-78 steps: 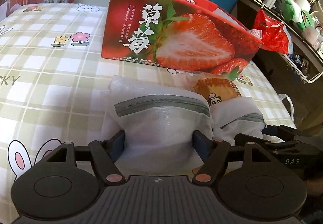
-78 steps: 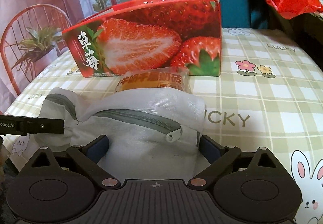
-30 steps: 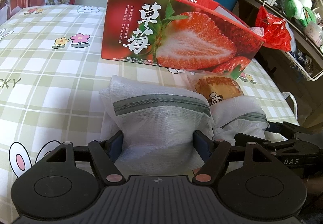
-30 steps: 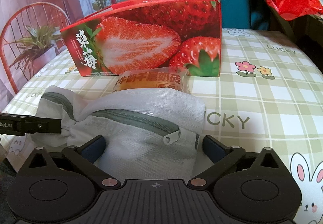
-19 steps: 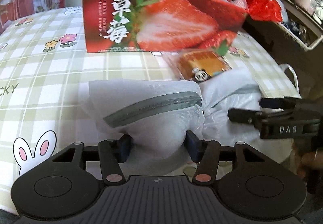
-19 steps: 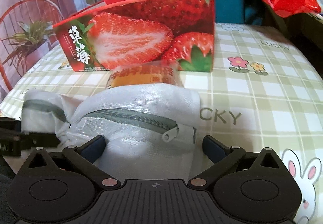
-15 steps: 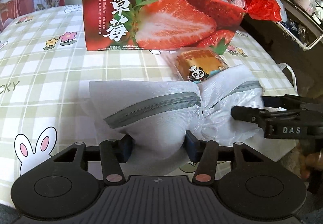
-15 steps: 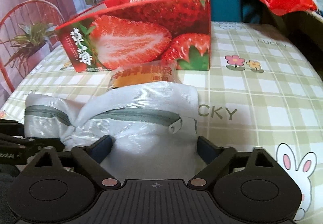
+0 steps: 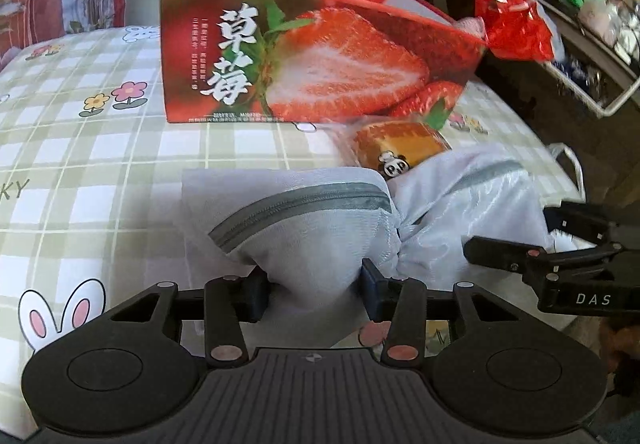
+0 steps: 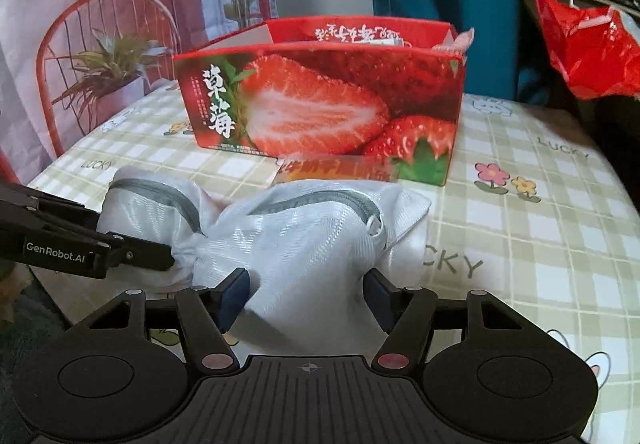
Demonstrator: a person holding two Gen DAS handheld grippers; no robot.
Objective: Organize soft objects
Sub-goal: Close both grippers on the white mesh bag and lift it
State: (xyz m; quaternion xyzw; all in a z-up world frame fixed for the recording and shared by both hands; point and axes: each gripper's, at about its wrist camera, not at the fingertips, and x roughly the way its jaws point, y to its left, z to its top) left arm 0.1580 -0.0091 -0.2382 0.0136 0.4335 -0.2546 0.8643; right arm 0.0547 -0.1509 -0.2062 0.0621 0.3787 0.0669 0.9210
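Note:
A white mesh bag (image 9: 316, 232) with a grey zipper lies bunched at the near edge of the checked table, also in the right wrist view (image 10: 304, 240). My left gripper (image 9: 314, 288) is shut on its left end, my right gripper (image 10: 306, 290) on its right end. Both ends are lifted a little. A wrapped cake (image 9: 396, 148) with a panda label lies just behind the bag, seen blurred in the right wrist view (image 10: 336, 170). An open red strawberry box (image 9: 304, 60) stands behind it, also in the right wrist view (image 10: 320, 104).
The checked tablecloth (image 9: 80, 148) covers the table. A red plastic bag (image 9: 516, 28) hangs at the right by a cluttered shelf (image 9: 580, 4). A red chair with a plant (image 10: 104, 68) stands beyond the table's far left. The table edge is close below both grippers.
Both grippers have closed tighter on the bag and raised it, bunching the fabric. The view has shifted up, so the box top now shows.

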